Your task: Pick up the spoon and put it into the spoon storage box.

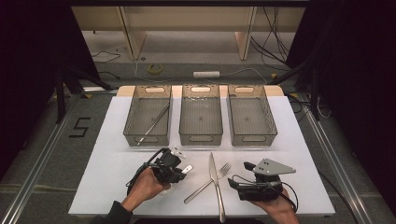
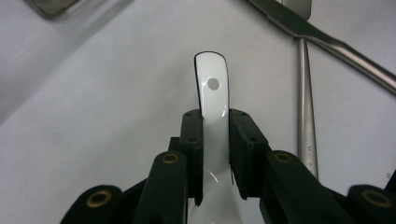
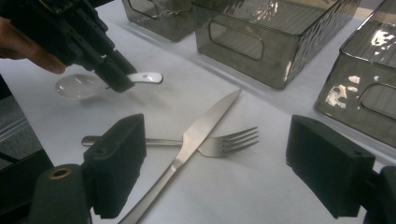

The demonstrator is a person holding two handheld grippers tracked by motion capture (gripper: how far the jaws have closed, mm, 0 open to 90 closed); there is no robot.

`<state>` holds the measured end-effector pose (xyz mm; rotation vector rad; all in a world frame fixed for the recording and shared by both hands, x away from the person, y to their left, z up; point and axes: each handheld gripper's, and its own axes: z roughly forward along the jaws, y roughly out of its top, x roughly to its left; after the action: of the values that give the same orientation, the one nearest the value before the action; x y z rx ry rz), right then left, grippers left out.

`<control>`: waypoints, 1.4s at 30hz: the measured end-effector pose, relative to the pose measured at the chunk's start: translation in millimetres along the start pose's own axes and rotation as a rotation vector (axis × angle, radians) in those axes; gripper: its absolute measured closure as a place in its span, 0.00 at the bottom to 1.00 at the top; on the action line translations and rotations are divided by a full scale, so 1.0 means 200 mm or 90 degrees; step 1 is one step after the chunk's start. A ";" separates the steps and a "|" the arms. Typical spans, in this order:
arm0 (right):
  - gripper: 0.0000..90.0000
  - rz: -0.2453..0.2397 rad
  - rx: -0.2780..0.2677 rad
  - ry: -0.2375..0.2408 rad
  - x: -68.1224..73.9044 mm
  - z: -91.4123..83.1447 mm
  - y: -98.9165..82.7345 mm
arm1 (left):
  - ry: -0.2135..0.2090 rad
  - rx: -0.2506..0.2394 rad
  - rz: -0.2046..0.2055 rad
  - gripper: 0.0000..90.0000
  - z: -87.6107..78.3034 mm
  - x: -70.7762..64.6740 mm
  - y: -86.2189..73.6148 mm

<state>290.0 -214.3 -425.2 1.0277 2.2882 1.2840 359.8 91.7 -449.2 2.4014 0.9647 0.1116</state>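
Near the table's [image 1: 107,140] front-left edge, the left gripper [image 1: 180,171] clamps the white spoon's [image 2: 212,93] handle, bare surface around it, while the right gripper [image 3: 215,168] gapes over the crossed knife [image 3: 196,135] and fork [image 3: 224,142].

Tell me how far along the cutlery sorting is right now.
Done: one metal utensil already lies in the left bin. In hand: the left gripper is clamped on the white spoon. Left: the knife and fork lie crossed on the table; the right gripper is open.
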 end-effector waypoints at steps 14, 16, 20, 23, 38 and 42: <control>0.23 0.005 -0.001 -0.002 -0.01 0.00 0.00 | -0.040 -0.122 -0.039 0.84 -0.14 0.08 0.06; 0.23 0.008 -0.003 0.000 -0.01 0.00 0.00 | -0.039 -0.132 -0.042 0.84 -0.15 0.10 0.07; 0.23 0.009 -0.003 -0.001 -0.01 0.00 0.00 | -0.034 -0.158 -0.046 0.84 -0.18 0.13 0.11; 0.23 0.010 -0.004 -0.001 -0.01 0.00 0.00 | -0.028 -0.173 -0.049 0.84 -0.19 0.15 0.14; 0.23 0.016 -0.003 -0.001 -0.02 0.00 -0.01 | -0.009 -0.231 -0.087 0.85 -0.20 0.29 0.34; 0.23 0.016 -0.004 0.000 -0.03 -0.01 -0.01 | -0.005 -0.235 -0.092 0.85 -0.20 0.33 0.39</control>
<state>292.1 -219.2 -426.0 1.0580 2.2765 1.3001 444.8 107.2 -383.2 1.9892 1.0126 0.2075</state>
